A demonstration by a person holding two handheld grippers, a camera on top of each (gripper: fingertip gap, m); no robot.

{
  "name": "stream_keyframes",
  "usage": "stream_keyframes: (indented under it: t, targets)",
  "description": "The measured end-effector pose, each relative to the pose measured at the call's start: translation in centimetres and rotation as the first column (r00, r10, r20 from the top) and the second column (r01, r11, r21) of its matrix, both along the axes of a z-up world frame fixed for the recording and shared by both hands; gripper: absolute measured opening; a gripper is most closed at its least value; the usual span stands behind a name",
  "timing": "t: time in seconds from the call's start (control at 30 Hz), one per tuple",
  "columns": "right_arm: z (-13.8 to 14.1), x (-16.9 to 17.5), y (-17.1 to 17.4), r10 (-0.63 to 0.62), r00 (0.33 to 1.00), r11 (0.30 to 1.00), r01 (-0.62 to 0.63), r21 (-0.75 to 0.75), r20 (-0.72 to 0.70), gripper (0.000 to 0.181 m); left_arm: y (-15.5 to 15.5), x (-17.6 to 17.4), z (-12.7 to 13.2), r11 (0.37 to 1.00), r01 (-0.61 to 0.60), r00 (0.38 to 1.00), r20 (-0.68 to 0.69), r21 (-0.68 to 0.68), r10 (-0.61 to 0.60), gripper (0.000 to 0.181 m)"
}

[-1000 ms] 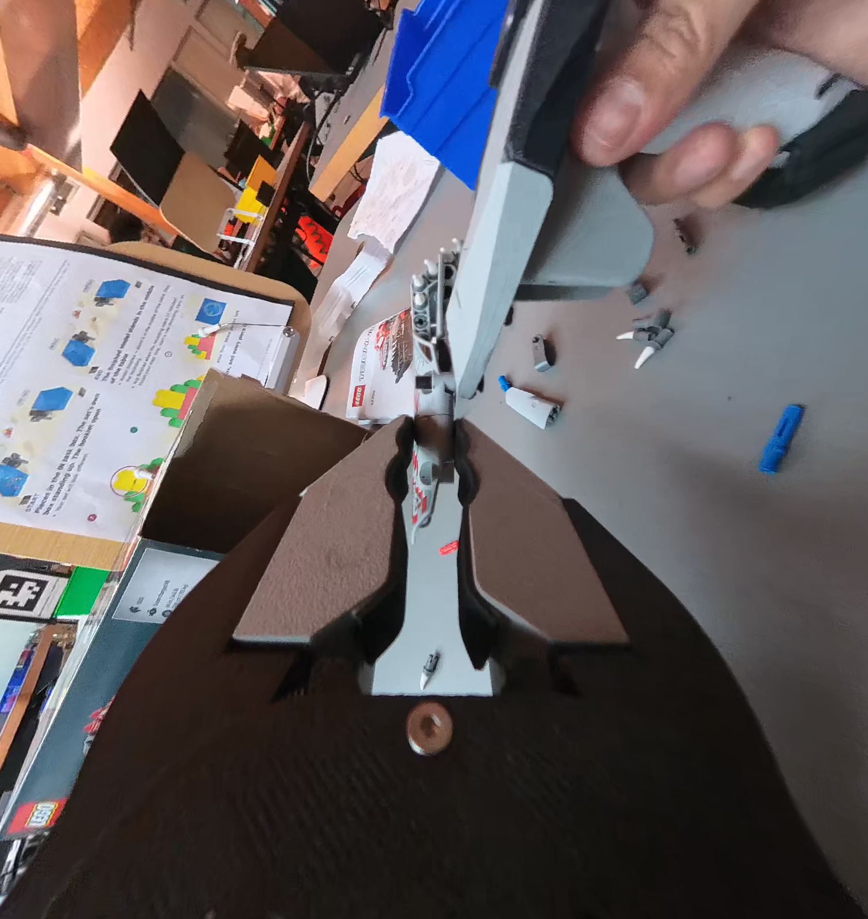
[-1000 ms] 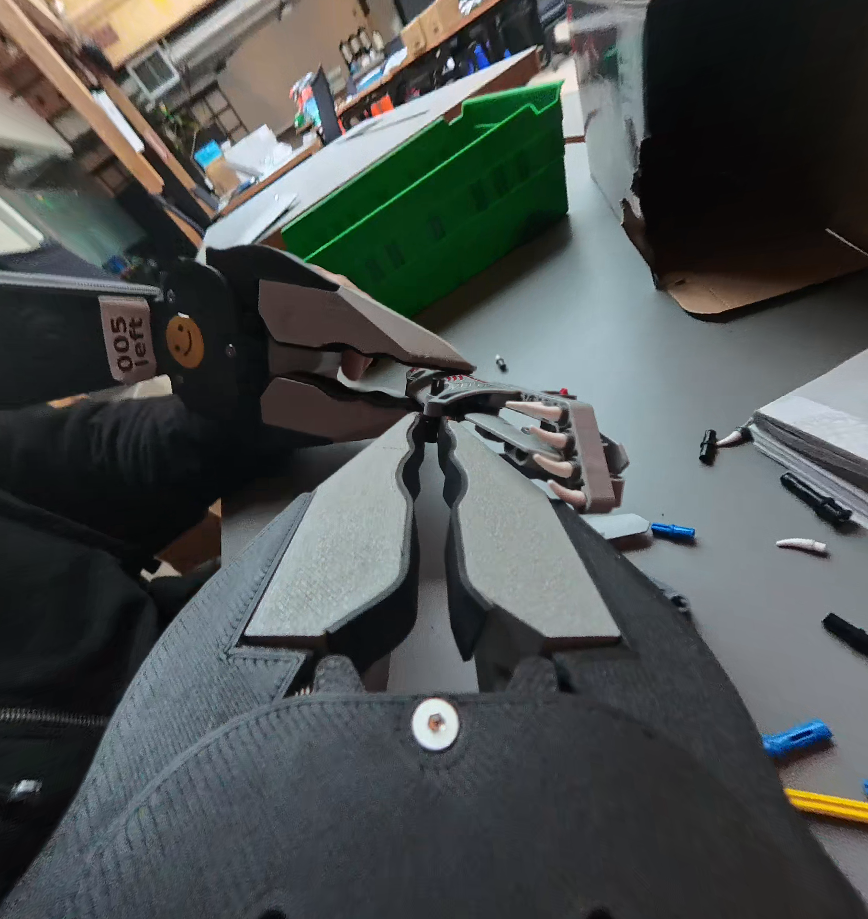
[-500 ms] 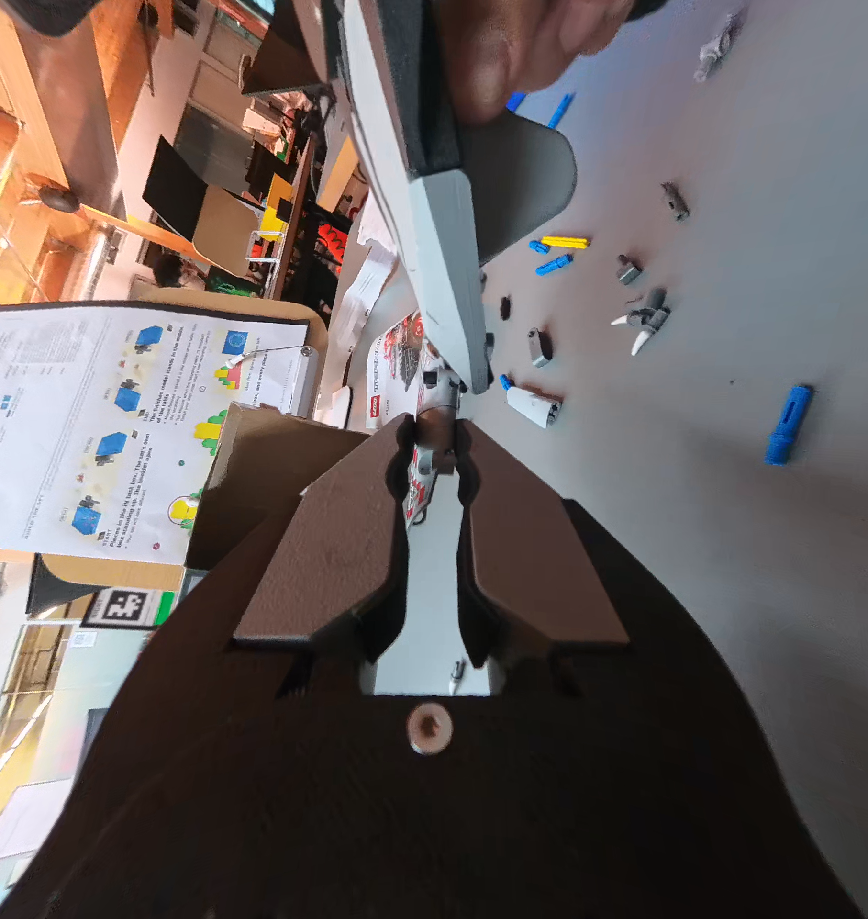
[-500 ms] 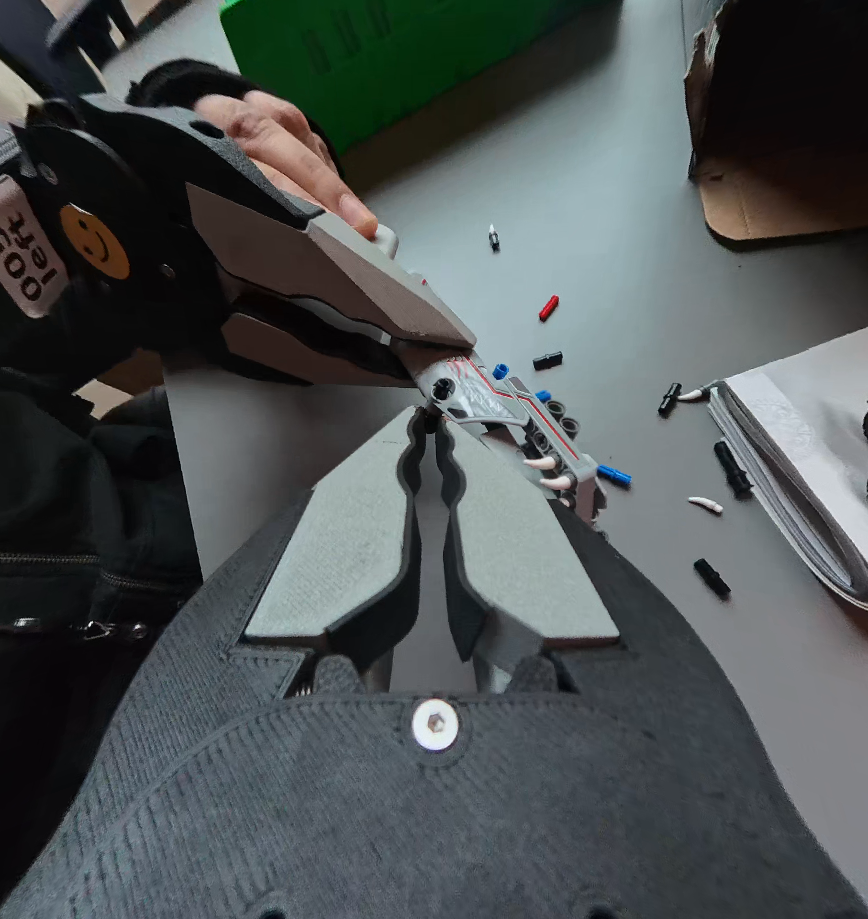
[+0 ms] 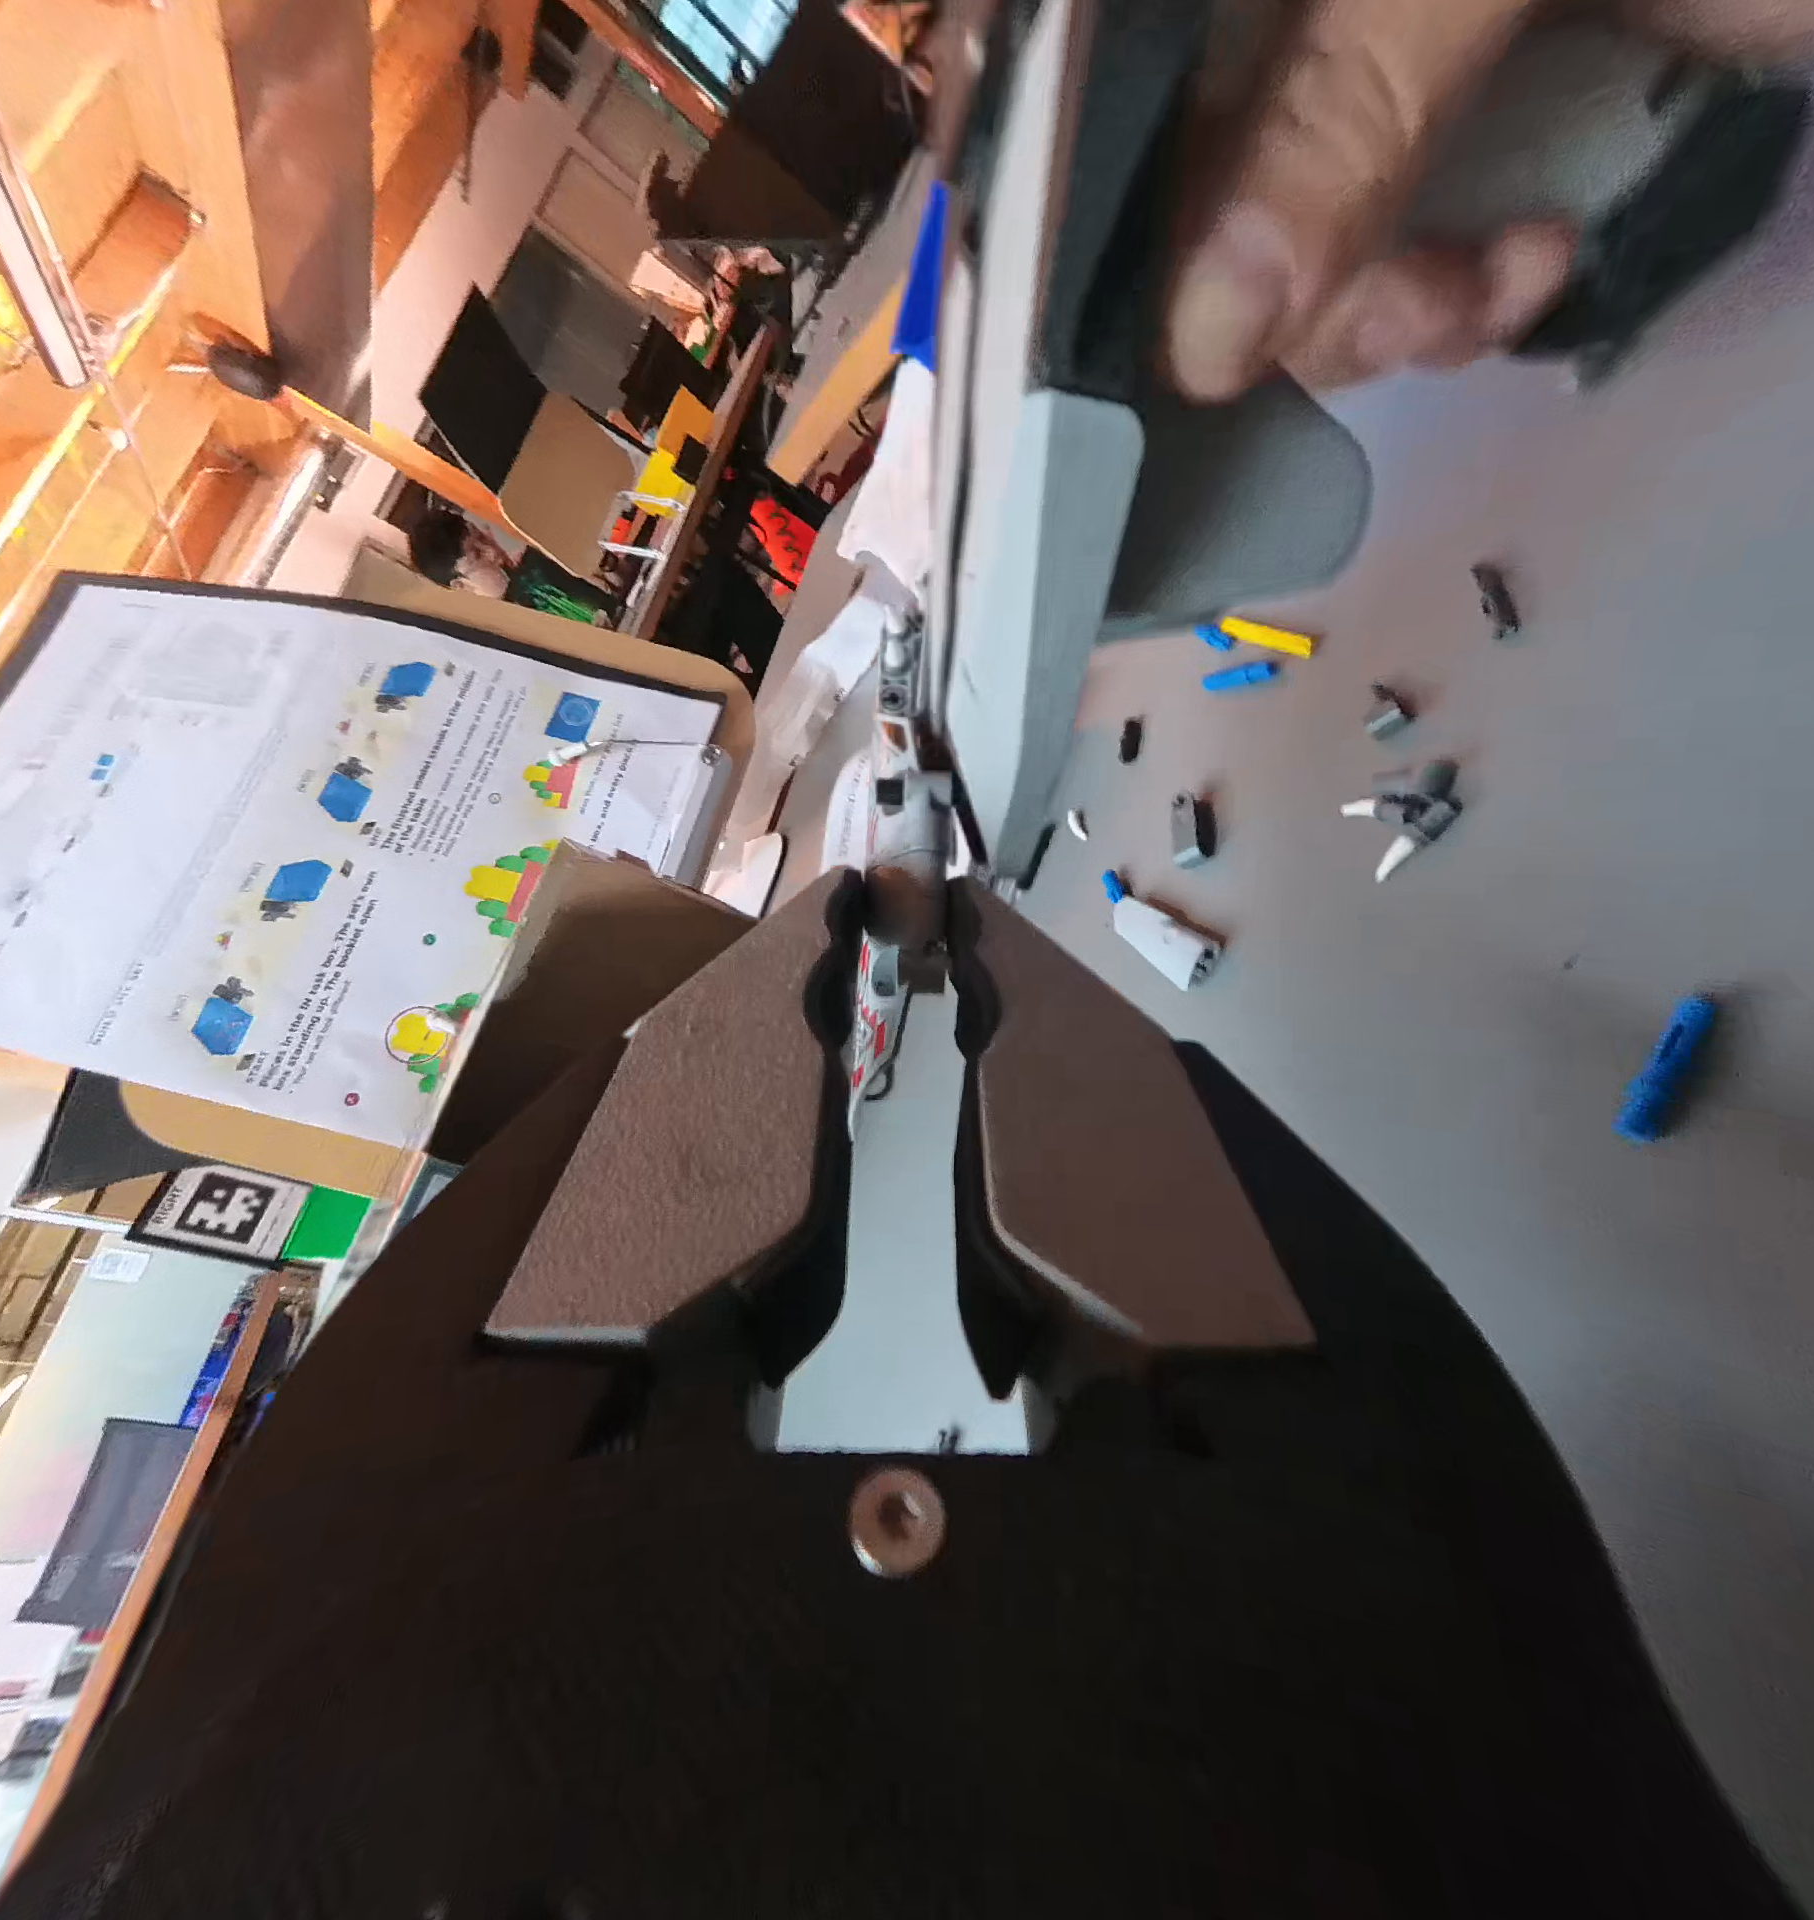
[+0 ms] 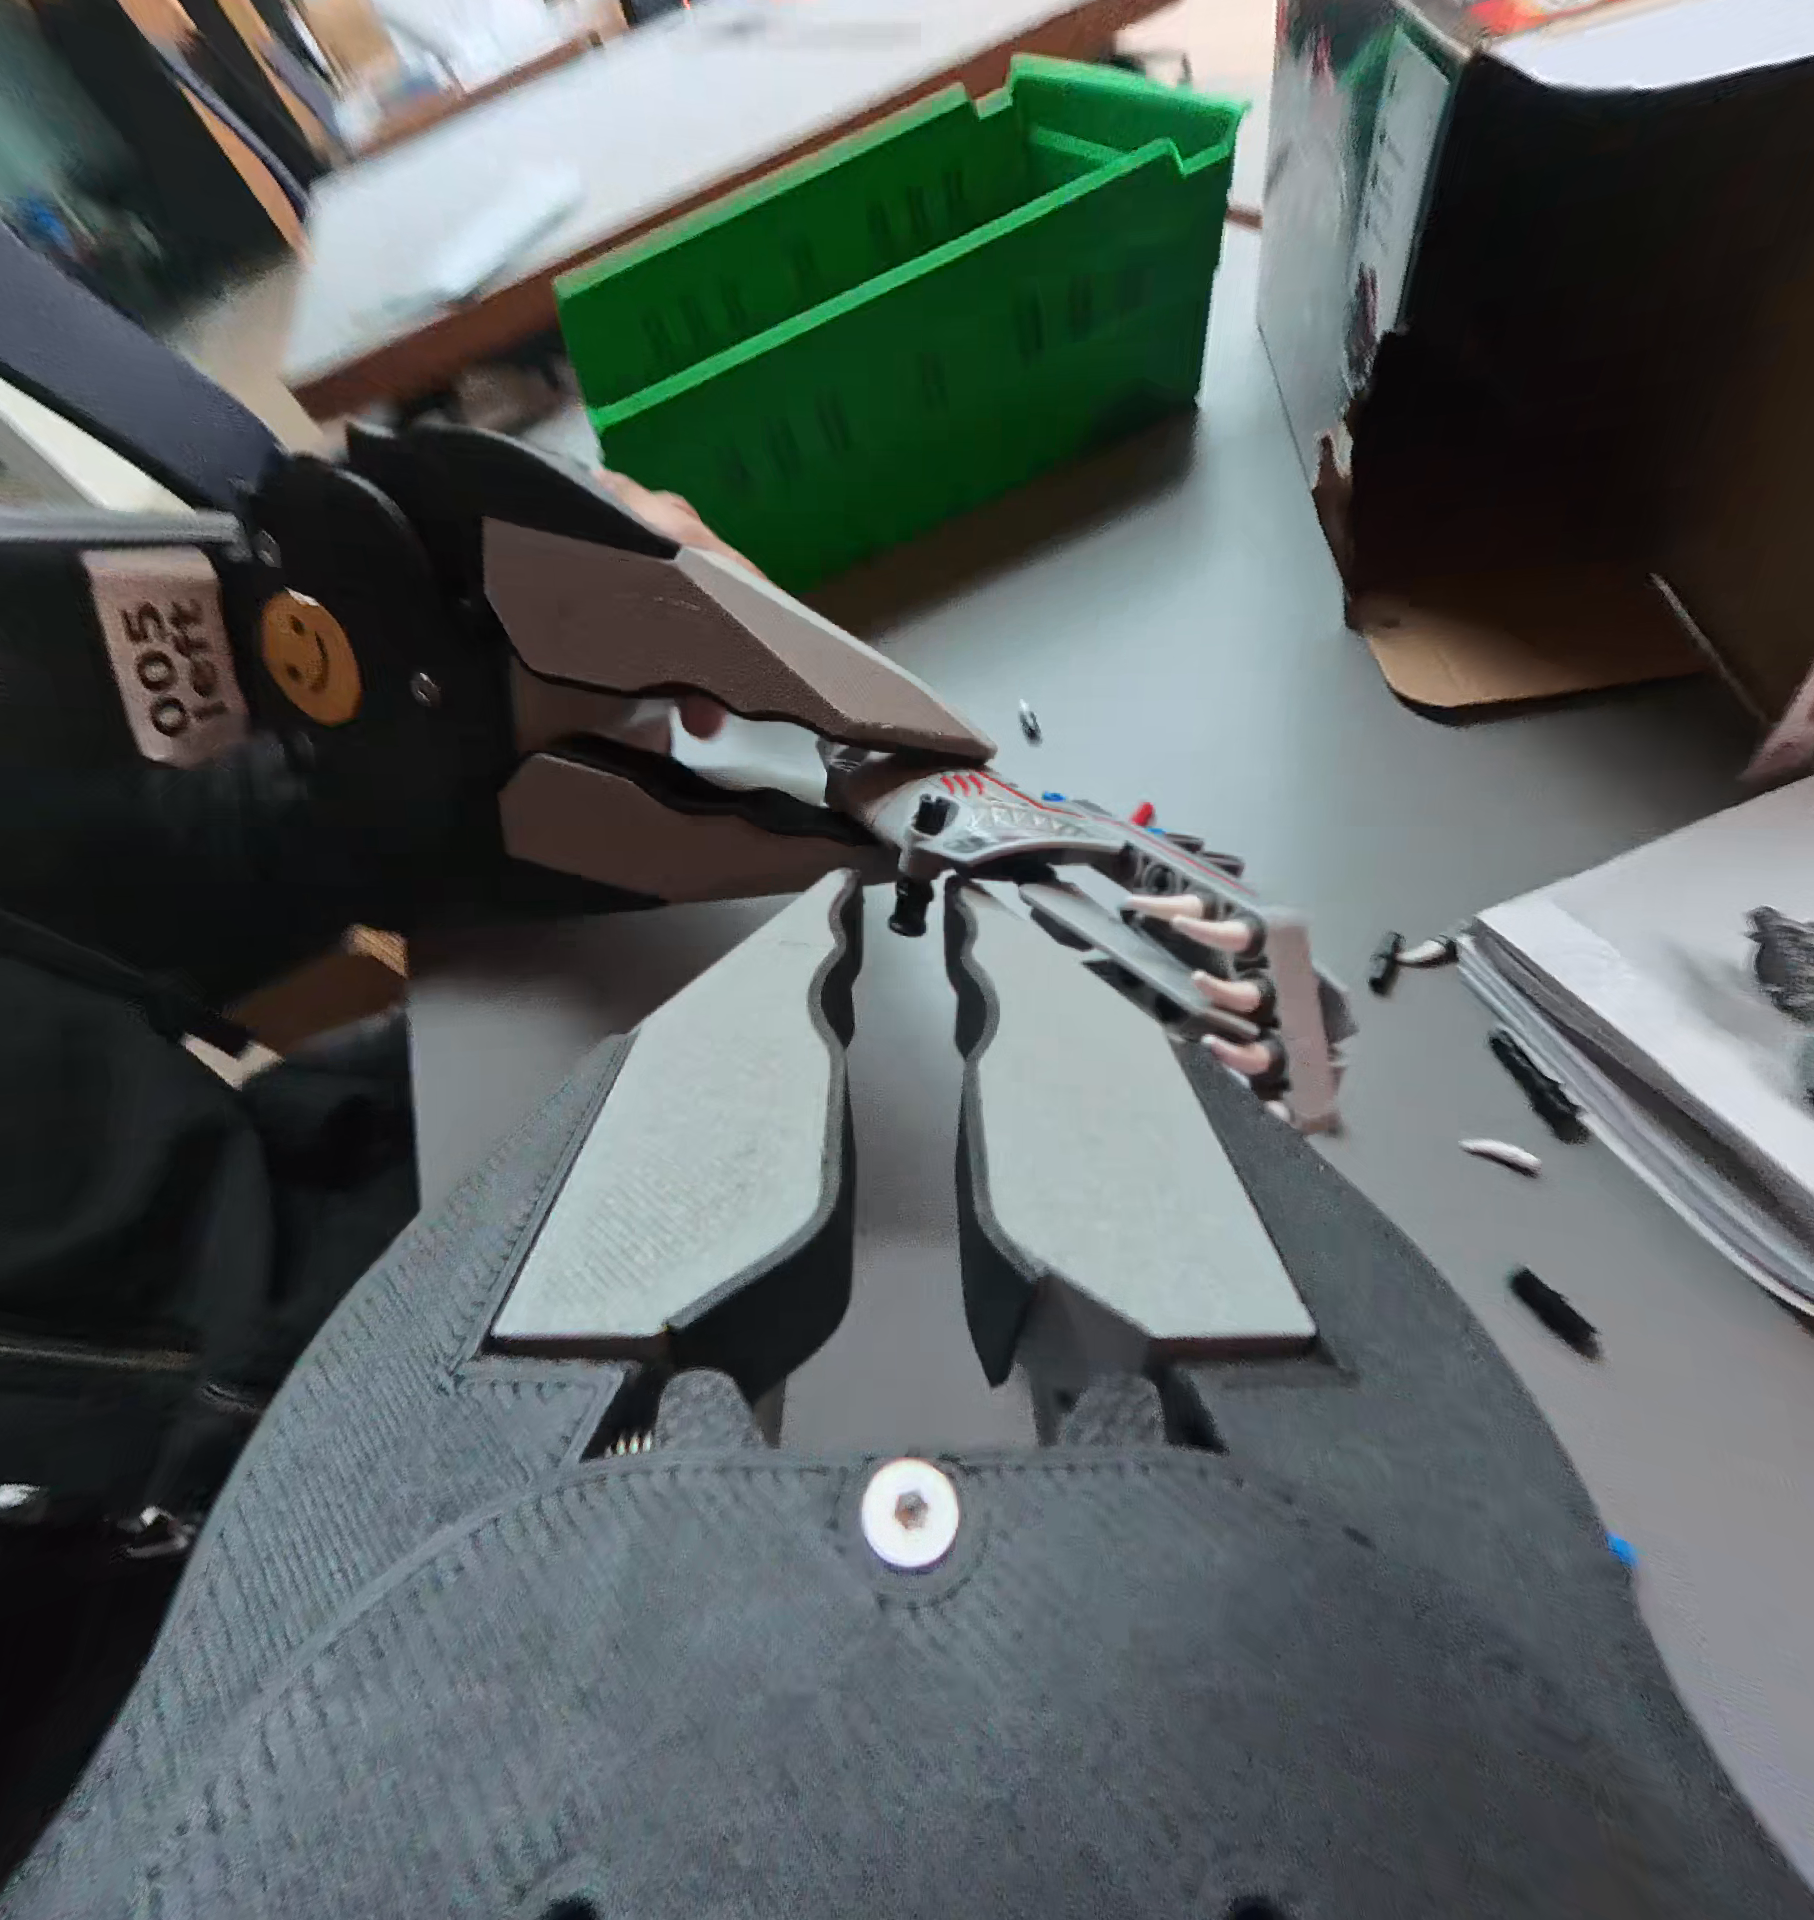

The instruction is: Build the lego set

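Note:
My left gripper [image 5: 898,894] is shut on the rear end of a grey lego assembly [image 5: 887,997] with red stripes. In the right wrist view the assembly [image 6: 1048,831] sticks out of the left gripper [image 6: 861,774] to the right, with a row of white claws [image 6: 1194,935] on its far part. A short black pin [image 6: 908,906] hangs from the assembly's underside. My right gripper [image 6: 901,899] is slightly open, its tips on either side of the pin without touching it. Its finger [image 5: 1028,644] comes down from above in the left wrist view, held by a hand.
Loose pieces lie on the grey table: a blue pin [image 5: 1661,1065], a clawed grey piece [image 5: 1407,816], a white piece [image 5: 1163,940], a yellow axle [image 5: 1267,636]. A green bin [image 6: 882,343], an open box [image 6: 1568,312] and a booklet [image 6: 1661,1039] stand around. Left and right tips are no more than a few centimetres apart.
My right gripper's jaws have parted from nearly shut, and the black pin now shows between the tips, stuck in the assembly. Both grippers have tilted; the left still holds the assembly.

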State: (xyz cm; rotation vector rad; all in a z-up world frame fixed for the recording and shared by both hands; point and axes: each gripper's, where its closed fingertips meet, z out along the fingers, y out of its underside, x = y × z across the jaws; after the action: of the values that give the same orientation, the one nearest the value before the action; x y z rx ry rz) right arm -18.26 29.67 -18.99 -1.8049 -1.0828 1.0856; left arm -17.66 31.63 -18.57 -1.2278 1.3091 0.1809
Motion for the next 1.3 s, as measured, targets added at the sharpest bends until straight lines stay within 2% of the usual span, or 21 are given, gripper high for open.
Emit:
stream_keyframes:
  t: [0.07,0.2,0.43,0.67,0.73,0.83,0.9,1.0,1.13,1.2,1.3]
  targets:
    - [0.0,-0.2,0.2,-0.036,0.997,0.999,0.036,-0.008,-0.062,0.004,0.0,0.0,0.4,1.000,-0.020,1.000,0.010,0.009,0.020,0.014]
    - [0.3,-0.3,0.1,-0.077,0.990,0.997,0.076,-0.010,-0.122,0.004,0.0,-0.2,0.4,1.000,-0.007,1.000,0.030,-0.006,0.007,0.013]
    - [1.4,0.0,-0.3,-0.144,0.979,0.988,0.149,0.026,-0.144,0.008,-0.2,-0.1,0.9,1.000,-0.009,0.999,0.050,0.007,0.008,0.014]
    - [1.5,0.5,-0.3,-0.156,0.974,0.988,0.151,-0.041,-0.165,0.003,-0.5,0.2,0.9,1.000,-0.004,0.999,0.043,0.017,0.003,0.013]
    - [0.7,0.5,-0.4,-0.146,0.983,0.989,0.143,-0.039,-0.107,0.002,-0.5,0.2,0.5,1.000,-0.002,1.000,0.009,0.021,0.002,0.013]
    - [-0.7,0.6,-0.4,-0.100,0.992,0.995,0.099,0.018,0.077,0.003,-0.4,0.1,-0.3,0.998,-0.002,0.997,-0.072,0.057,0.006,0.013]
    - [-1.0,0.8,-0.4,-0.064,0.980,0.997,0.055,0.049,0.190,0.003,-0.4,0.1,-0.5,0.997,-0.002,0.995,-0.100,0.073,0.010,0.013]
    - [-1.1,1.2,-0.6,0.000,0.960,1.000,-0.007,0.027,0.281,0.003,-0.5,0.3,-0.5,0.997,-0.001,0.993,-0.114,0.083,0.011,0.013]
    - [-1.9,1.5,-0.8,0.035,0.938,0.999,-0.034,-0.011,0.344,0.003,-0.6,0.5,-0.9,0.998,-0.003,0.992,-0.124,0.063,0.010,0.013]
    - [-2.1,1.5,-0.8,0.030,0.944,1.000,-0.030,-0.006,0.327,0.003,-0.6,0.6,-1.2,0.998,0.006,0.992,-0.125,0.056,0.001,0.013]
    - [-1.1,1.2,-0.5,-0.019,0.962,0.987,-0.025,0.157,0.273,0.003,-0.4,0.5,-0.7,1.000,0.003,0.998,-0.070,0.015,-0.002,0.014]
